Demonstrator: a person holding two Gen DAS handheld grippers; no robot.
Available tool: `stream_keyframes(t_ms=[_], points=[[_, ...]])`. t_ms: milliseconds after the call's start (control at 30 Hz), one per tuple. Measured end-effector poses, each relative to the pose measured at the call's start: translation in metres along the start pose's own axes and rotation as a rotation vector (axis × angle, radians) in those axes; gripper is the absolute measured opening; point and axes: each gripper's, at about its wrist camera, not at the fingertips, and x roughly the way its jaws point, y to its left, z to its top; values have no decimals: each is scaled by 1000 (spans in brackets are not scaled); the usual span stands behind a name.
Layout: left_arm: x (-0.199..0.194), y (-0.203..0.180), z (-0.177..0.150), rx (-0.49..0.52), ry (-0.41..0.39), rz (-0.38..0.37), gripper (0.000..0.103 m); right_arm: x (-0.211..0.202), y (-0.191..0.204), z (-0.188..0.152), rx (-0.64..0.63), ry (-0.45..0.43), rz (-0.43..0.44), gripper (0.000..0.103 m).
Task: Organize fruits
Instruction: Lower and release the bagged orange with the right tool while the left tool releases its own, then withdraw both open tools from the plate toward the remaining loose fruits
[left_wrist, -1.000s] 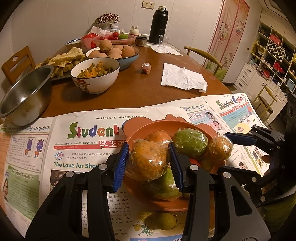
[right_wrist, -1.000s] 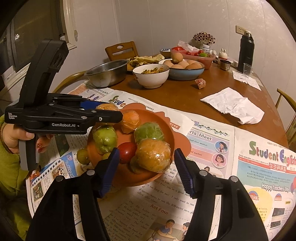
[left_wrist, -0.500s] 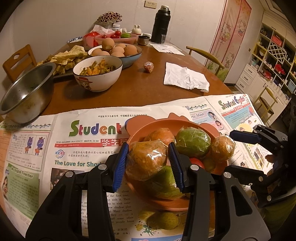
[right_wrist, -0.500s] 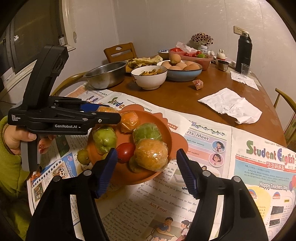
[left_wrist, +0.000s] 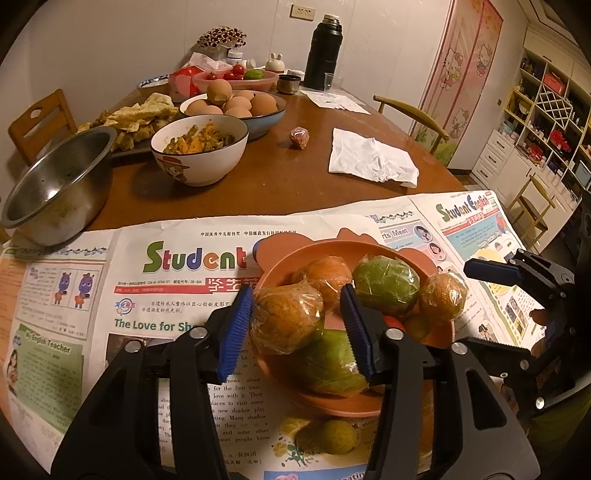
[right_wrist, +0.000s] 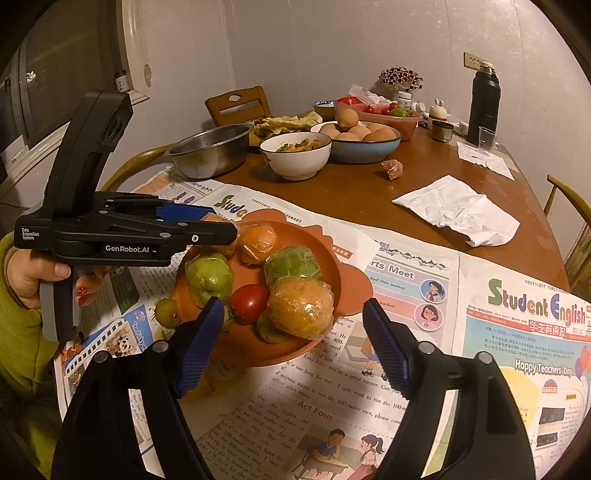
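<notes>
The left gripper (left_wrist: 297, 326) is seen opening around a wrapped orange (left_wrist: 287, 320) in the orange bowl (left_wrist: 280, 266), set on newspaper (left_wrist: 166, 280). The right gripper (right_wrist: 293, 345) is opening, empty, just before that bowl. Behind the bowl, a wooden table (left_wrist: 280, 177) carries a white bowl (left_wrist: 199, 147), eggs (left_wrist: 236, 103) and a flask (left_wrist: 325, 55); shelves (left_wrist: 546, 110) are seen beyond.

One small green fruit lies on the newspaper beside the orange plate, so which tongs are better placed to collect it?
Left, probably. The small green fruit lies just below the opening left tongs, which frame a wrapped orange. The right tongs sit across the plate.
</notes>
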Motion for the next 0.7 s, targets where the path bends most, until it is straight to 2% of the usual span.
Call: stream_keyframes(t_ms=[233,700], points=[[-5,-1,0,-1,-12,1,50,-4,0,-1,4,-5,-11,88],[-18,1,-1,-24,-41,13,70,-10,4,-1,6,-19,-33,95]])
